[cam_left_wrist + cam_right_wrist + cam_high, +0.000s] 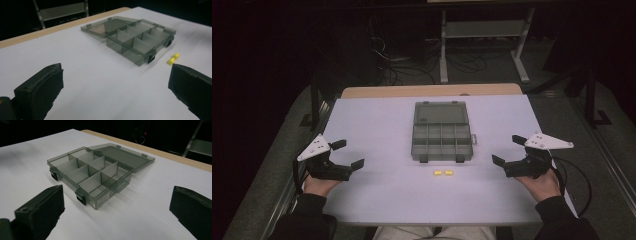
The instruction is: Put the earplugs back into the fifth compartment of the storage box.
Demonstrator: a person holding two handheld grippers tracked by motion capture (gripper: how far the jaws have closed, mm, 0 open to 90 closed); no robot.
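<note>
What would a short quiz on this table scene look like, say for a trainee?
1. True or false: the lid of the grey compartment box is closed.
2. How many small yellow pieces lie on the table, and on which side of the box?
3. Are the left gripper and the right gripper open or shut, and does either hold anything?

Key
1. False: the lid lies folded back, flat on the table.
2. Two, side by side on the person's side of the box, outside it.
3. Both open, both empty.
</note>
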